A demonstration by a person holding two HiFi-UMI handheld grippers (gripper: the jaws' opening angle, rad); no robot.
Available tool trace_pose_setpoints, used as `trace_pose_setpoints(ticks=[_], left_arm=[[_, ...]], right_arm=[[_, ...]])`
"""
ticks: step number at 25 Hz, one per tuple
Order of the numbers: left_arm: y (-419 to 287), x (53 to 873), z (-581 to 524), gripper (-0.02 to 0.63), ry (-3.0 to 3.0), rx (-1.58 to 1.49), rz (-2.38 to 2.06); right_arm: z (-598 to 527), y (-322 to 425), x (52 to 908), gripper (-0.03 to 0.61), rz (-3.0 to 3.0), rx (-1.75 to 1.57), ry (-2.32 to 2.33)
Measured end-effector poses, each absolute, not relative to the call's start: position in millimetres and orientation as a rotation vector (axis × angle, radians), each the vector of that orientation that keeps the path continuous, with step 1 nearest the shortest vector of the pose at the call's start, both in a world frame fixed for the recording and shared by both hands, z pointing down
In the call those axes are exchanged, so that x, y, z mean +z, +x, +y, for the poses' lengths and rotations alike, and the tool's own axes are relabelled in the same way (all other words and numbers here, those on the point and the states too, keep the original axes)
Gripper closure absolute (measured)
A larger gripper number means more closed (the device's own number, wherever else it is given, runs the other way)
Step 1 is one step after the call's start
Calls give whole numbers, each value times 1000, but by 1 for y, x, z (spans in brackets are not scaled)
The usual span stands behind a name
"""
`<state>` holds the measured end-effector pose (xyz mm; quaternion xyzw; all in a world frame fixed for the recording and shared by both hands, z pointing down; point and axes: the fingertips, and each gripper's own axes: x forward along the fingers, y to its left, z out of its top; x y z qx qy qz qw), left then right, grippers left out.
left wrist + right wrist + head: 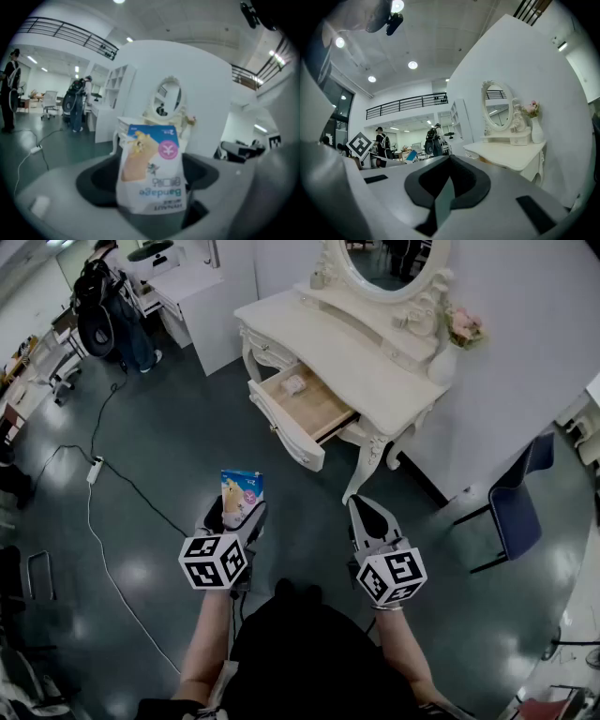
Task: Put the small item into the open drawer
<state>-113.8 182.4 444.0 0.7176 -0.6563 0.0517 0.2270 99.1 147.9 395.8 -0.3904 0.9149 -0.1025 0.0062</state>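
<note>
Floor: a dark grey shiny floor (159, 451) lies under everything.
Dressing table: a cream-white carved dressing table (328, 338) with an oval mirror (389, 263) stands by the white wall, ahead of both grippers. A white vase with pink flowers (448, 357) stands at the right end of its tabletop.
Drawer: the table's cream-white drawer with a pale wooden bottom (286, 432) is pulled out and open. A small pale thing (293, 384) lies at its back end; I cannot tell what it is.
Right gripper: the grey right gripper (368, 512) has its jaws pressed together into a point. Nothing is between them.
Left gripper: the grey left gripper (239, 514) has its jaws set wide, pressed on the two sides of the packet.
Packet: a small flat blue, white and orange bandage packet (242, 491) stands up out of the left gripper. Its long side runs along the jaws. The blue end sticks out past the jaw tips and points toward the dressing table. The white end sits down between the jaws. In the left gripper view the word on it is upside down. Its flat printed face looks back at the person.
Place of the packet: it is up in the air over the floor, well apart from the open drawer, which is ahead and a bit to the right.
</note>
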Motion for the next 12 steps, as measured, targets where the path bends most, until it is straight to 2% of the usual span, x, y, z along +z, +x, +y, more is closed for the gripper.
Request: trace_pose_setpoints(ticks=[12], left_arm=[[-103, 428, 167, 187, 2004, 82, -1835]], right_arm=[[138, 107, 392, 574, 2844, -326, -1150]])
